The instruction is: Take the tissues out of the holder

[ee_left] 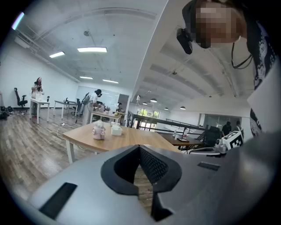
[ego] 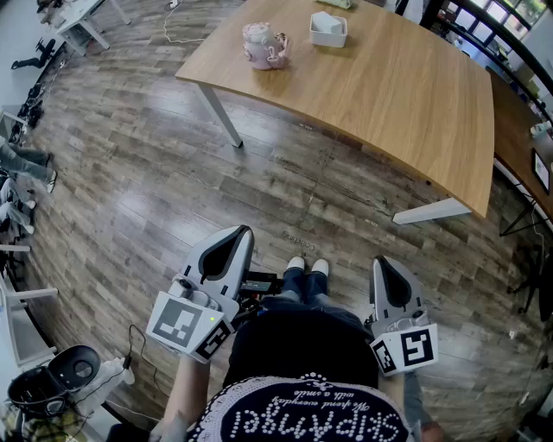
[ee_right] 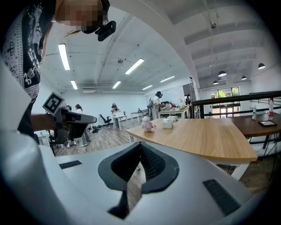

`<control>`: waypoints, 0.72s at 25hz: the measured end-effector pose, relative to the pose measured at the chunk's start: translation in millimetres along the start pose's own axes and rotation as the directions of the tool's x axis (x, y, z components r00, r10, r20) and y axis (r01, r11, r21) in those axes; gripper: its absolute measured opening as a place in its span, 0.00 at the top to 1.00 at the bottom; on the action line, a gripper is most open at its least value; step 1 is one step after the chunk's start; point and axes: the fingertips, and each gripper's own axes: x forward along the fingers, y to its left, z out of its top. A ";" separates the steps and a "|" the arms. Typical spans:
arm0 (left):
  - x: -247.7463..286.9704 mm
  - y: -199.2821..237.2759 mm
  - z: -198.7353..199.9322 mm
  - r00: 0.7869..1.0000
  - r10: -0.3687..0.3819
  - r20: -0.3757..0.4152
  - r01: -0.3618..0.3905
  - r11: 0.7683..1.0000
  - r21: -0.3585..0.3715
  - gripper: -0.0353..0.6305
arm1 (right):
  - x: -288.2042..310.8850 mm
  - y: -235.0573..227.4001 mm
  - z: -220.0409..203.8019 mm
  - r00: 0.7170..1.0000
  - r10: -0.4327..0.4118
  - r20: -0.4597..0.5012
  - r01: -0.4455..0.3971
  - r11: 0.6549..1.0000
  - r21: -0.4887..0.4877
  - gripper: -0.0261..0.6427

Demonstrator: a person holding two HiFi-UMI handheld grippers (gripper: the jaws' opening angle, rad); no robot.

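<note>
**Both tongs held low at the waist, tissue holder far ahead on the surface**

The person stands with one tool at each hip. The left tongs [ego: 241, 233] and right tongs [ego: 383, 262] both point forward and tip slightly down towards the grey-brown wood-plank floor [ego: 130, 190]. Their white shoes [ego: 308, 266] show between the two.

In each gripper view the black ribbed pads meet at the tips. Both pairs of tongs are closed with nothing between them (only floor shows through the slit lower down). Each grey plastic body carries a cube with black-and-white square markers: the left cube [ego: 186, 323] and the right cube [ego: 406, 350].

White lettering on the person's black shirt [ego: 307, 345] reads upside down in the head view, apparently "SkipAngel". A smaller script line beside it is too fine to read.

The white box-shaped holder [ego: 328, 34] sits well ahead of both tongs, on the far part of a light-wood surface [ego: 406, 95] with white metal legs. The white tissues [ego: 326, 22] stand in it, bunched above its rim. Just to the holder's left, seen from the tongs, is a pink rounded figure-like object [ego: 263, 45]. Neither pair of tongs is near either item, and bare floor lies between the tongs and the surface.
</note>
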 end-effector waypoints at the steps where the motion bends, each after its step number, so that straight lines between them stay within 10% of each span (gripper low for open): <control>1: -0.3 0.3 -0.9 1.000 0.002 -0.002 -0.002 1.000 -0.003 0.94 | -0.2 -0.1 0.0 1.000 0.000 -0.001 0.000 1.000 0.000 0.94; 18: 4.5 -0.4 1.4 1.000 0.025 0.009 -0.025 1.000 -0.003 0.94 | 0.8 -11.6 4.2 0.999 0.016 0.029 -0.016 1.000 0.012 0.94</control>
